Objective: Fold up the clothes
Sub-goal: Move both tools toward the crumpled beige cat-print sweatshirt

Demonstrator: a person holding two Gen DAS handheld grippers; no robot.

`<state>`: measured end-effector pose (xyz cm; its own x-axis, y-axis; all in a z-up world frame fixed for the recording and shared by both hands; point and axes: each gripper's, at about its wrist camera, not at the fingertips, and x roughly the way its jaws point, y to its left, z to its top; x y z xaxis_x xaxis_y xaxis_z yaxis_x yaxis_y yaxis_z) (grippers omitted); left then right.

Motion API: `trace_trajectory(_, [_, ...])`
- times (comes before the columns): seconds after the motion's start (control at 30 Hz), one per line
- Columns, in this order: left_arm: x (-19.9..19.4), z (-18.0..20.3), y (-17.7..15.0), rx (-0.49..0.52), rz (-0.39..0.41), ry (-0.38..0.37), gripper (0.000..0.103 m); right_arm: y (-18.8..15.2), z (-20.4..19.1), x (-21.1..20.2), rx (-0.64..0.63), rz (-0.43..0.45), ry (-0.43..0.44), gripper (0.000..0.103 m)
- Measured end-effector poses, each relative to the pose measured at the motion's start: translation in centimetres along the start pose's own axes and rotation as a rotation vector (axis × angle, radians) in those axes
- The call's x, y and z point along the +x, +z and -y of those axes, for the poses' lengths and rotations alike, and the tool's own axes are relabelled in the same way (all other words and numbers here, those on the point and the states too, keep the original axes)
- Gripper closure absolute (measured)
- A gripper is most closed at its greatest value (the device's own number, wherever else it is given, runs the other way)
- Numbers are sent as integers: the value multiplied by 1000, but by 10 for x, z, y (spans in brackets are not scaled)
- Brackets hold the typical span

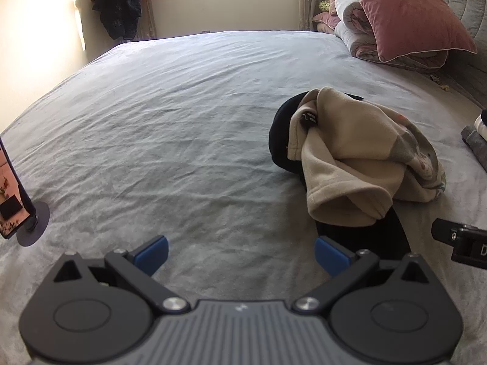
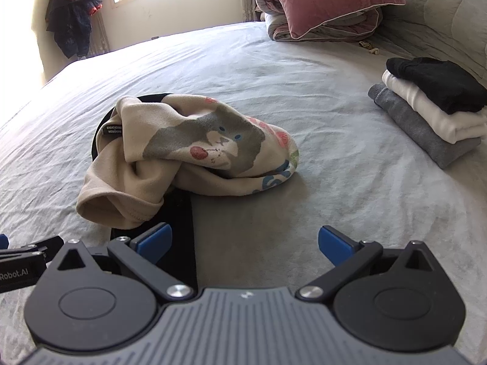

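Observation:
A crumpled beige sweatshirt point(image 1: 359, 155) point(image 2: 188, 158) with a grey cat print lies in a heap on the grey bedsheet point(image 1: 170, 115) point(image 2: 350, 188). A black garment point(image 1: 281, 133) point(image 2: 179, 228) is partly hidden under it and sticks out toward me. My left gripper point(image 1: 242, 255) hovers open over bare sheet, left of the heap, with nothing between its blue pads. My right gripper point(image 2: 245, 245) is open too, just in front of the heap, its left pad over the black cloth. The right gripper's edge shows at the far right of the left wrist view.
A stack of folded clothes point(image 2: 432, 106), grey, white and black, sits at the right. Pink pillow and rolled quilt point(image 1: 395, 18) point(image 2: 322, 3) lie at the bed head. A phone on a stand point(image 1: 18, 200) is at the left edge. A dark jacket point(image 1: 121, 0) hangs by the window.

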<state>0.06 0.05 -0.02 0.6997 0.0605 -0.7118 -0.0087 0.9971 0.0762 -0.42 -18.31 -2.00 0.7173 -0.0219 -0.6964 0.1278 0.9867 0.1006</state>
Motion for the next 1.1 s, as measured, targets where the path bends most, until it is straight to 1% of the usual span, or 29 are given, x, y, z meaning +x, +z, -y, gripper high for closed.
trace_trajectory(0.2, [5, -4, 2, -7, -16, 11, 0, 0, -4, 5, -5, 6, -16, 0])
trace_trajectory(0.43, [10, -14, 6, -18, -24, -4, 0, 1, -6, 11, -12, 1, -18, 0])
trace_trajectory(1.1, [21, -10, 5, -3, -70, 2, 0, 4, -1, 14, -25, -19, -21, 0])
